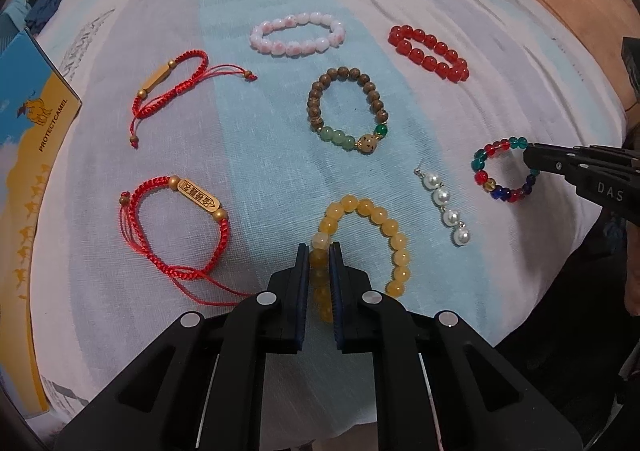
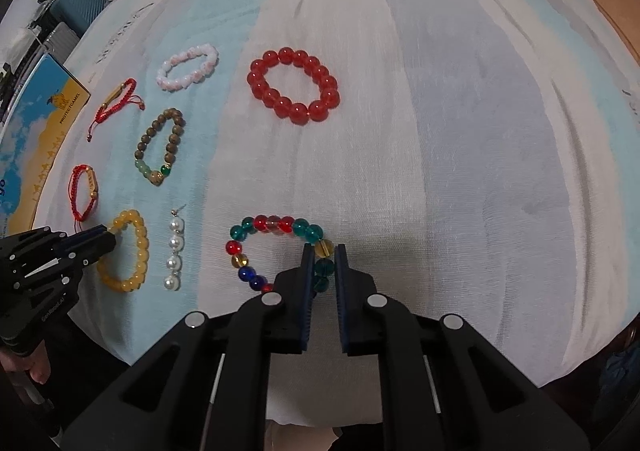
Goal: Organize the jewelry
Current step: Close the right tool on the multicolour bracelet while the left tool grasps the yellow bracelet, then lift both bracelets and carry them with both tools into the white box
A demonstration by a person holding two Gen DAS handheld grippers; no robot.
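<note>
My left gripper (image 1: 320,251) is shut on the left side of a yellow bead bracelet (image 1: 384,217), and the beads show between its pads. The rest of that loop lies on the pale sheet (image 1: 248,155). My right gripper (image 2: 323,251) is shut on the right side of a bracelet of red, teal, blue and amber glass beads (image 2: 276,224). In the right wrist view the left gripper (image 2: 110,237) comes in from the left at the yellow bracelet (image 2: 140,251). In the left wrist view the right gripper (image 1: 530,159) comes in from the right at the glass bead bracelet (image 1: 486,155).
Spread on the sheet are a red bead bracelet (image 1: 428,51), a pink-white one (image 1: 296,33), a brown wooden one with green beads (image 1: 313,103), a string of pearls (image 1: 444,203) and two red cord bracelets (image 1: 154,79) (image 1: 198,195). A blue and yellow box (image 1: 28,131) lies at the left.
</note>
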